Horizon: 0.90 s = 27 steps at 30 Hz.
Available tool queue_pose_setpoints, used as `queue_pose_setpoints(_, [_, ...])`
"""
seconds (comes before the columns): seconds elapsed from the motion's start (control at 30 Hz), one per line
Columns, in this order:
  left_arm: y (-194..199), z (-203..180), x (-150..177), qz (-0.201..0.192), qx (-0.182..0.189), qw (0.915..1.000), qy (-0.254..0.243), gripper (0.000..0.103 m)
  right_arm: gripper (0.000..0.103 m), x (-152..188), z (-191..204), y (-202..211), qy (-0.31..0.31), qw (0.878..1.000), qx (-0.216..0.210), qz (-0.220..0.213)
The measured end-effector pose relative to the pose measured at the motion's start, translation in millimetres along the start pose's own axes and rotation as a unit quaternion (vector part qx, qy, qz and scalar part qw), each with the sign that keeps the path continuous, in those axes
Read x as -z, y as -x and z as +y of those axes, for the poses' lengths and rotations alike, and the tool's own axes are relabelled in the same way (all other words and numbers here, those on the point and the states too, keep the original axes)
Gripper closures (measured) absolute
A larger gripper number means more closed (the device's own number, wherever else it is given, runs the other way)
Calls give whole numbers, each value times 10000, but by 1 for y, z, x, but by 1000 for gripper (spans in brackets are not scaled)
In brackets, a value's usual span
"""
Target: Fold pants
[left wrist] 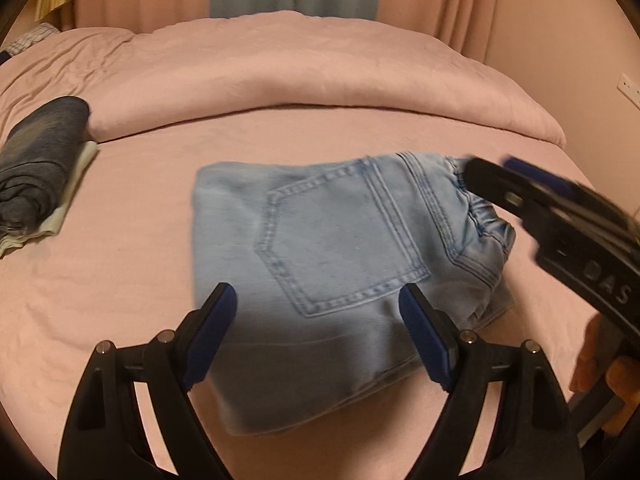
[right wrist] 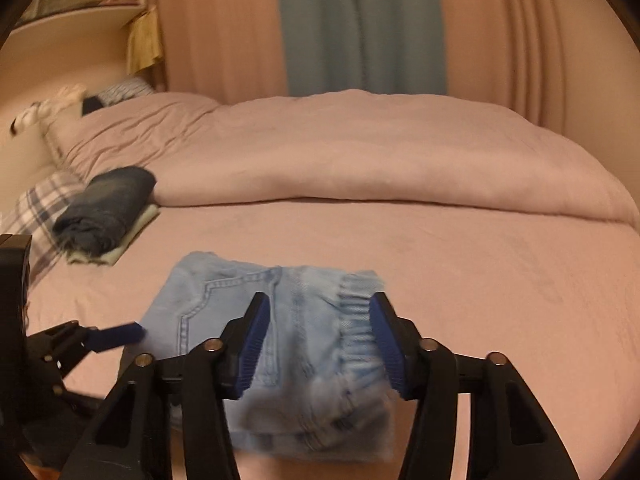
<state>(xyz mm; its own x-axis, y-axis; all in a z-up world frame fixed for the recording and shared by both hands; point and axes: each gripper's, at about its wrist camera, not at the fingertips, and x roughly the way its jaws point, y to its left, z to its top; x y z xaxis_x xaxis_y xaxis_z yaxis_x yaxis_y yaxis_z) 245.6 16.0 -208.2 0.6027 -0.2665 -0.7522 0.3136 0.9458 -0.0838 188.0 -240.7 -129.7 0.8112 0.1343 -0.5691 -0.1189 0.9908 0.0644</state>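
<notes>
Two grippers, left and right, hover with jaws apart, holding nothing. Your folded jeans lie mid-bed: soft, floppy denim; pinch through all layers at a folded edge.

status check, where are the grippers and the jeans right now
Left hand-held gripper open above folded light jeans. Right hand-held gripper open over waistband end, nothing clamped. Dark folded pile off to the side, path clear.
</notes>
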Motion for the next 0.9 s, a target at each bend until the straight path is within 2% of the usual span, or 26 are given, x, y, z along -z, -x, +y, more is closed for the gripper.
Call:
queue_pose_setpoints(0.1, [-10, 1, 1, 202, 28, 9998, -2, 20, 49, -6, 3, -20, 61, 9997, -67, 212])
queue_pose_setpoints(0.2, [-16, 2, 11, 360, 29, 9993, -136, 20, 49, -3, -2, -46, 47, 9975, 14, 706])
queue_pose_setpoints(0.3, [-19, 9, 14, 389, 201, 9990, 52, 20, 50, 10, -6, -64, 169, 9929, 102, 1175])
queue_pose_setpoints(0.6, [-19, 10, 14, 446, 237, 9986, 150, 19, 50, 15, -3, -60, 161, 9934, 117, 1127])
queue_pose_setpoints(0.8, [-19, 10, 13, 480, 224, 9984, 209, 19, 50, 16, -10, -21, -318, 9970, -211, 673])
queue_pose_setpoints(0.87, [-20, 8, 11, 498, 190, 9984, 204, 19, 50, 26, -9, -19, -271, 9963, -222, 786])
queue_pose_setpoints(0.9, [-21, 6, 11, 504, 162, 9984, 184, 18, 50, 32, -7, -23, -130, 9958, -97, 903])
